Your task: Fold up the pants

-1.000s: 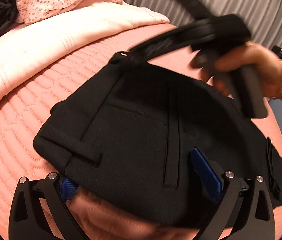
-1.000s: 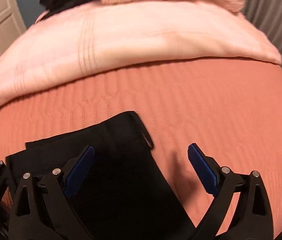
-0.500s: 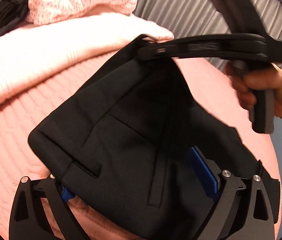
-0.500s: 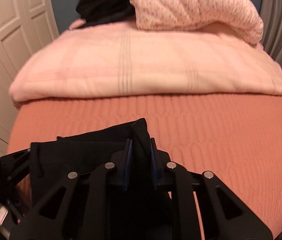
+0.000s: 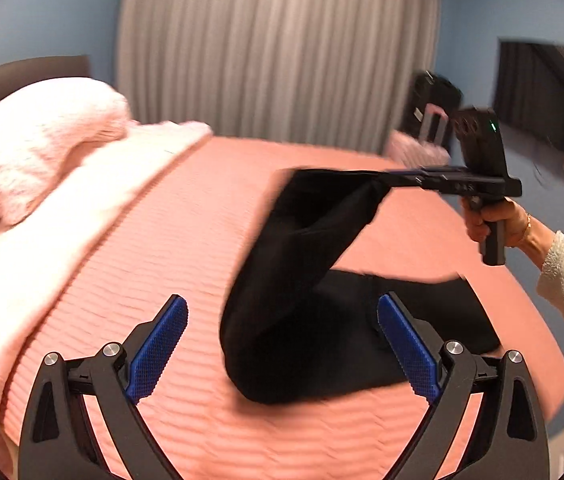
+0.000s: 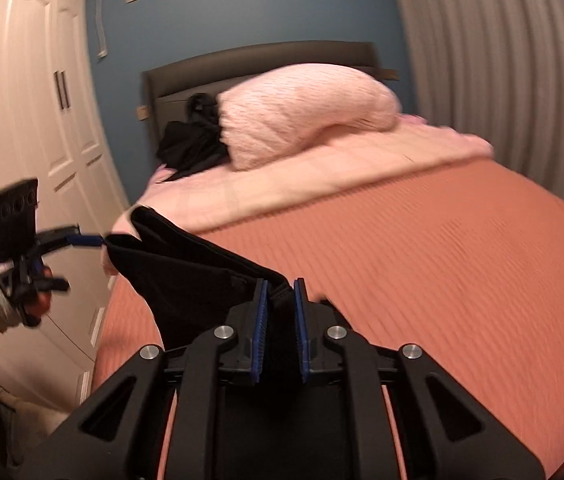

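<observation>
The black pants (image 5: pixel 302 280) lie partly on the coral quilted bed (image 5: pixel 182 220), with one end lifted into the air. My right gripper (image 6: pixel 280 284) has its jaws closing on that raised edge, and black fabric is pinched between the blue pads. In the left wrist view the right gripper (image 5: pixel 386 178) holds the cloth up at the right, gripped by a hand (image 5: pixel 494 220) with a cream sleeve. My left gripper (image 5: pixel 282 300) stands wide open, both blue pads bare, and the pants' lower fold lies beyond its fingers. From the right wrist view the left gripper (image 6: pixel 98 240) sits at the pants' (image 6: pixel 186 272) far corner.
A pink pillow (image 6: pixel 306 120) and a pile of dark clothes (image 6: pixel 194 144) lie at the headboard on a folded pale blanket (image 5: pixel 62 220). White wardrobe doors (image 6: pixel 22 120) stand on one side of the bed, grey curtains (image 5: pixel 262 60) on the other. A dark suitcase (image 5: pixel 430 108) stands beyond the bed.
The right gripper went from open to shut on the pants' edge and pulled it up and away. The left gripper rose and drew back; the cloth no longer covers its pad.
</observation>
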Tool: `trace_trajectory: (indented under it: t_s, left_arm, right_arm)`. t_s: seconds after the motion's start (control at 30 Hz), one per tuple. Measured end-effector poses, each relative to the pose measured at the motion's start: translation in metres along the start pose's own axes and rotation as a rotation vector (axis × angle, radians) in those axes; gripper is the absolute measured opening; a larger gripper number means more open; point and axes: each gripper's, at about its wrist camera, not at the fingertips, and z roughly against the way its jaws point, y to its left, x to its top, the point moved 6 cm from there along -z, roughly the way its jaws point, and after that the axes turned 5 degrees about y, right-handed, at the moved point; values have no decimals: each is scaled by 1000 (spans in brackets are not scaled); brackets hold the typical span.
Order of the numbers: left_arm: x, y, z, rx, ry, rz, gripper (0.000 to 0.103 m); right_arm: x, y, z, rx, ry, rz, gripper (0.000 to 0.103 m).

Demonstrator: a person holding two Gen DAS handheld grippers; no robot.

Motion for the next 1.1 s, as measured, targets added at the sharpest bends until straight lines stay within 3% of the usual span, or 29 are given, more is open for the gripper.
trace_trajectory:
  t_s: [0.07,0.1,0.13,0.2,0.27,0.3,0.37,0.43,0.5,0.6,0.63,0.67,0.7,0.77,0.8,1.0,1.1]
  left_arm:
    - [1,-23,-15,8,33,-50,95]
    - [1,-32,-26,21,38,-68,95]
    - [2,-46,-41,39,51,-92,95]
    - [-3,-68,-60,28,51,-106,95]
    - [-4,-88,-89,34,80,-113,95]
    - [-8,-96,-96,39,82,-110,95]
    - [-11,-107,-113,85,95,-101,95]
    - [-17,-111,-122,129,120,-98,95]
    - [-21,-110,-123,174,124,-85,95]
    - [-27,-107,-121,186,143,-80,95]
    - [-30,-108,-121,194,144,-82,95]
    - [-33,-106,-117,205,140,-94,95]
    - [-35,-104,-114,222,138,-103,95]
    - [-42,-104,-113,248,141,-128,95]
    - [-43,-102,-113,252,144,-134,95]
    - [-43,-82,-109,259,138,-109,95]
    - [-43,-71,-107,268,128,-89,95]
  right_arm:
    - [-56,-26,26,-23,-17,-107,12]
    - [-81,-39,41,-41,-49,-165,6]
    - [-114,-60,66,-52,-117,-269,0]
    - [-169,-99,99,-114,-199,-448,0]
    - [-220,-130,119,-220,-187,-637,1]
    - [-229,-132,124,-241,-179,-681,2]
    - [-228,-110,119,-238,-145,-672,2]
    - [-215,-77,90,-117,-104,-681,2]
    - [-210,-52,54,-34,-41,-719,9]
    - [-211,-15,-5,29,75,-730,13]
    - [-212,-7,-20,50,95,-741,15]
    - [-214,0,-36,55,118,-766,28]
    - [-212,7,-45,42,109,-764,33]
    - [-203,15,-45,56,47,-777,57]
    - [-196,17,-47,75,19,-794,62]
    - [-198,5,-46,16,-50,-880,61]
    - [-185,13,-63,8,-34,-868,64]
